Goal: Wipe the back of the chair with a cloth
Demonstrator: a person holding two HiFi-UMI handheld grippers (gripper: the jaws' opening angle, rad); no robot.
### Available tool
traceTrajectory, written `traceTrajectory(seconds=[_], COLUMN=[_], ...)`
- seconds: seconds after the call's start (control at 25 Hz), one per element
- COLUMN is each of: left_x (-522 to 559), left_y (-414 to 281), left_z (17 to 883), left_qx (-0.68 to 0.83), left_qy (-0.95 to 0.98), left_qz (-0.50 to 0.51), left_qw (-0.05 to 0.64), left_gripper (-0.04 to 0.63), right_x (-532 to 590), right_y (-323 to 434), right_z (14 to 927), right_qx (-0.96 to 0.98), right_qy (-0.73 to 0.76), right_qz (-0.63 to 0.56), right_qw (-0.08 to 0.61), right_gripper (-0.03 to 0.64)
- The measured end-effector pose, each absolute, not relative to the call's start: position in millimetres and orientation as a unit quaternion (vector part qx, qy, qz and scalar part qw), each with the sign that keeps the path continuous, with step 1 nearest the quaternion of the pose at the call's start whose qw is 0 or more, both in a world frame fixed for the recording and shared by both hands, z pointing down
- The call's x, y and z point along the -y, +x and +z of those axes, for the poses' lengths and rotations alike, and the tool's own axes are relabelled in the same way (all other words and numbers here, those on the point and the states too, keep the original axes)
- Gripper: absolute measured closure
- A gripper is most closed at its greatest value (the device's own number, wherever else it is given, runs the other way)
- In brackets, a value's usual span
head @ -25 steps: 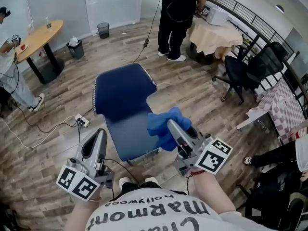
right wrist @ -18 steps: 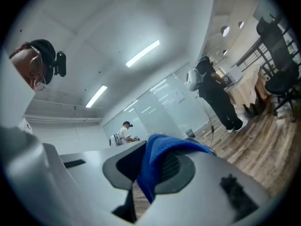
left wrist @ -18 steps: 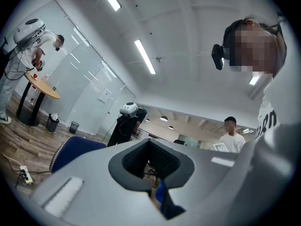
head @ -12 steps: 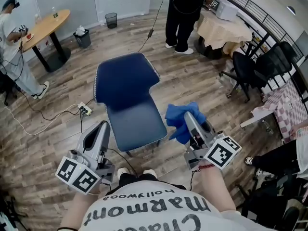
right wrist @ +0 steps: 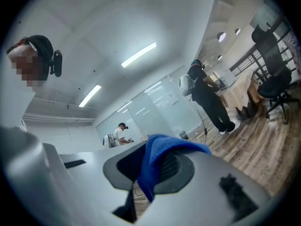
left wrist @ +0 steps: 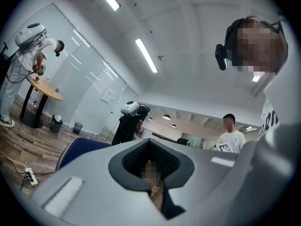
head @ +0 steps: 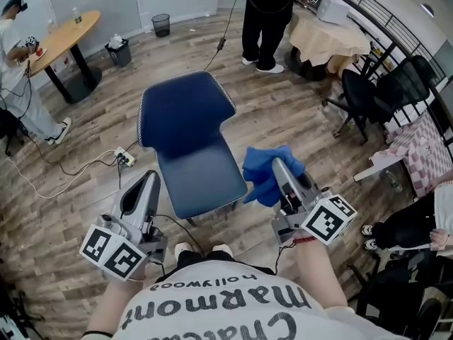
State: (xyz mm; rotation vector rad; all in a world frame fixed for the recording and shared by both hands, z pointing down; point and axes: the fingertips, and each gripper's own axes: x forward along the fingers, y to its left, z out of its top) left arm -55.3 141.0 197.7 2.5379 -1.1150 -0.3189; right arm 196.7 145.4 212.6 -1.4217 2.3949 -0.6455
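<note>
A blue chair (head: 187,137) stands on the wood floor in the head view, its back (head: 182,108) at the far side and its seat toward me. My right gripper (head: 281,168) is shut on a blue cloth (head: 265,172), held to the right of the seat's front corner. The cloth (right wrist: 157,161) hangs out between the jaws in the right gripper view. My left gripper (head: 144,188) is shut and holds nothing, low at the left of the seat's front edge. A bit of the chair's back (left wrist: 77,149) shows in the left gripper view.
A person in black (head: 267,16) stands beyond the chair. A round wooden table (head: 64,41) with another person (head: 18,76) is far left. A power strip and cable (head: 122,158) lie left of the chair. A black office chair (head: 364,94) and covered tables stand at right.
The right gripper with the cloth has drawn away from the seat to the right of the chair. The left gripper has kept its place.
</note>
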Motion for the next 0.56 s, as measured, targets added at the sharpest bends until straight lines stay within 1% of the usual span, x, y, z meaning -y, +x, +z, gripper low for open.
traceTrajectory(seconds=[0.56], left_x=[-135], left_y=[-76], left_z=[197], left_qx=[0.393], left_qy=[0.895], left_qz=[-0.114], left_qw=[0.180], left_gripper=[0.589], right_x=[-141], right_y=[176], right_z=[209], right_qx=[-0.831], right_qy=[-0.494], right_qz=[-0.219], right_qw=[0.130], right_gripper=[0.563])
